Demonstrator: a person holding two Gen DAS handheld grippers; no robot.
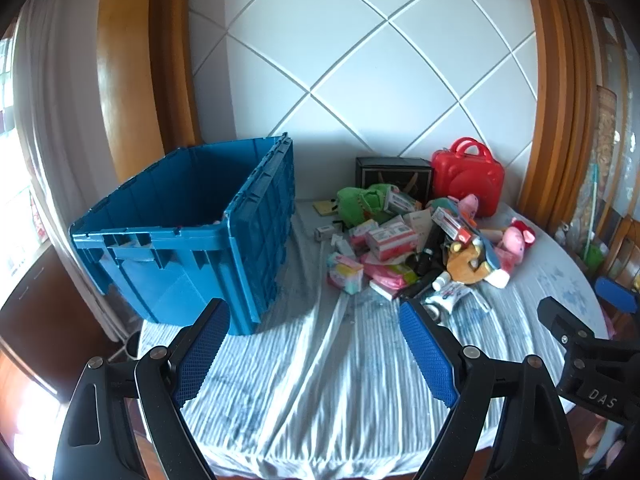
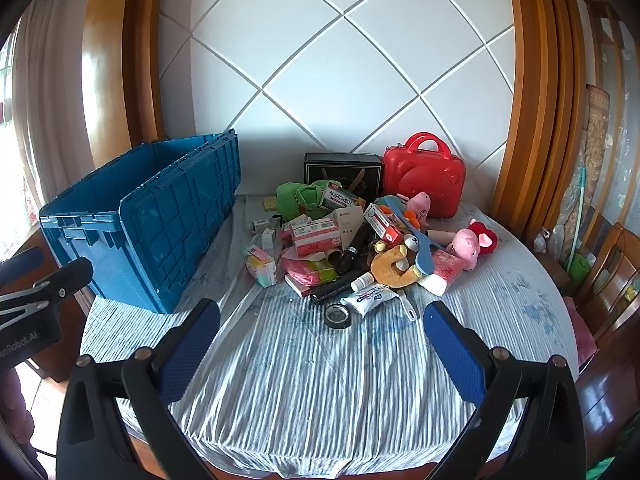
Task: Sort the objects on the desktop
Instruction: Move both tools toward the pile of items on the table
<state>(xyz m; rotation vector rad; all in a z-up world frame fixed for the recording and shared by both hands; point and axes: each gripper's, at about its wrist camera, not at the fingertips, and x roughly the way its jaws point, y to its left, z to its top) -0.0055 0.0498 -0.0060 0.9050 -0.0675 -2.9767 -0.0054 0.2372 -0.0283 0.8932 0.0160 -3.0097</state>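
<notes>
We see the desk, under its striped cloth, carrying everything. Largest on it is the blue crate, at ten o'clock from our right claw and at eleven o'clock from our left claw, just beside the left claw's left finger. From the crate's low front rim we cannot tell what lies inside.

Against the wall at one o'clock stands the red case, with a black box touching its left side.

The pile lies between crate and case, at twelve o'clock from our right claw and at one o'clock from our left. It holds a green plush, a pink pig, medicine boxes and a blue spoon.

Nearest of the small things are the white tube, its long axis running from eight to two o'clock, and the tape roll, lying flat just ahead of our right claw.

Both claws hover wide apart with nothing between the pads. We judge the right claw nearer the pile's front edge, so it suits the first pick; the left claw sits nearer the crate. A grasp on the tube would call for closing across its short width.
</notes>
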